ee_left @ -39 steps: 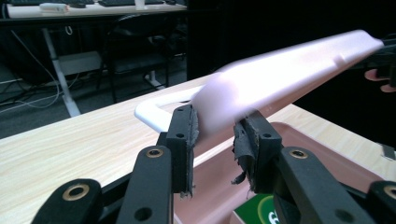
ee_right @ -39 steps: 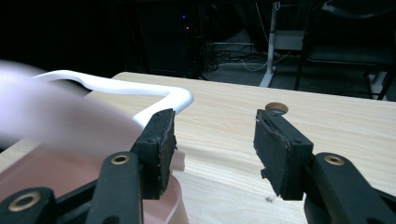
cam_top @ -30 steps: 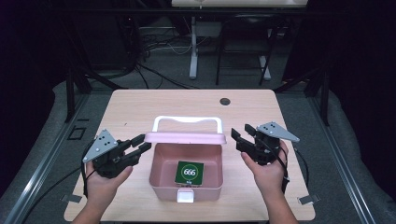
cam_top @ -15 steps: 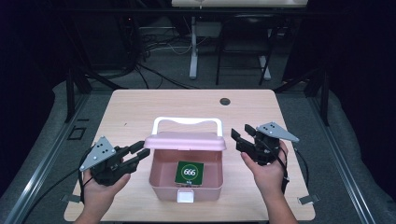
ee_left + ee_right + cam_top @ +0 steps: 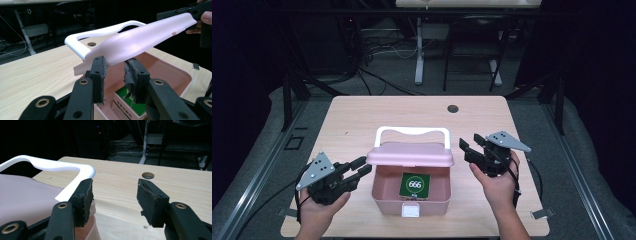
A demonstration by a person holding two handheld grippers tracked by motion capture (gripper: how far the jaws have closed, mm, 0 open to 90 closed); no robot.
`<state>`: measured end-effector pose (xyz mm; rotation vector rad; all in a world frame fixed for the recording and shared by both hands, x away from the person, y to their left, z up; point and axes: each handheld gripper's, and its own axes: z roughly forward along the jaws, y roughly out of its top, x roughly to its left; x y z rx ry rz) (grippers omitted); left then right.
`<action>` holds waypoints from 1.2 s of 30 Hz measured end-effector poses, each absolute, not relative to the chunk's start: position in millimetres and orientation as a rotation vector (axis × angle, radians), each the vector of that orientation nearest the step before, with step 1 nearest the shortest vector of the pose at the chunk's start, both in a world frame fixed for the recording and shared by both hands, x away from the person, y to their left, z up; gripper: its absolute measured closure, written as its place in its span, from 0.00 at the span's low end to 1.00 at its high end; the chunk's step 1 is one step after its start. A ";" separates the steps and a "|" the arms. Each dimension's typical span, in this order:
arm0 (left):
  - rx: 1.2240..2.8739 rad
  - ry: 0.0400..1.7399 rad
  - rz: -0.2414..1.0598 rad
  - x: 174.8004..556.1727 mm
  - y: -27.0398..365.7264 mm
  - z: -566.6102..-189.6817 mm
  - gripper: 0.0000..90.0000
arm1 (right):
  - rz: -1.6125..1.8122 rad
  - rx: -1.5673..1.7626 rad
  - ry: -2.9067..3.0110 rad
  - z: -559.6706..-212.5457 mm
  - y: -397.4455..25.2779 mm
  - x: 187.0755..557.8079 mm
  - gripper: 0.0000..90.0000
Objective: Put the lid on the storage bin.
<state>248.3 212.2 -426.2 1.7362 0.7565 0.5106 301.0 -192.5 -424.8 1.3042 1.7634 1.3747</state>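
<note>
1. Pink box (image 5: 384, 197) is seen low in the middle of the high view, on a light wooden table (image 5: 362, 120); its pink lid (image 5: 410, 155) is raised over the rear half and a white handle (image 5: 412, 131) lies behind the lid
2. Inside the box a green card marked 666 (image 5: 414, 185) is seen, lying on the floor of the box
3. At lower left of the high view the left gripper (image 5: 360, 167) is held in a hand (image 5: 314, 212), its jaws parted and nothing between them; the tips lie just beside the lid's left end
4. In the left gripper view the lid (image 5: 140, 40) is seen crossing just above the parted jaws, with the card (image 5: 130, 103) below between them
5. At right of the high view the right gripper (image 5: 468, 150) is held in a hand (image 5: 497, 187), jaws apart and empty, just beside the lid's right end
6. In the right gripper view the handle (image 5: 50, 166) is seen at upper left, close to the left jaw, and a round hole (image 5: 148, 175) in the table lies beyond
</note>
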 end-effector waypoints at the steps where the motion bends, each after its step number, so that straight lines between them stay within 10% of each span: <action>1: 1.731 0.756 0.510 248.1 212.0 -426.8 0.77 | 1.374 1.304 1.763 -424.9 -192.5 301.0 0.51; 36: 1.769 0.769 0.462 231.8 216.1 -454.1 0.77 | 1.363 1.312 1.781 -430.0 -190.2 303.3 0.51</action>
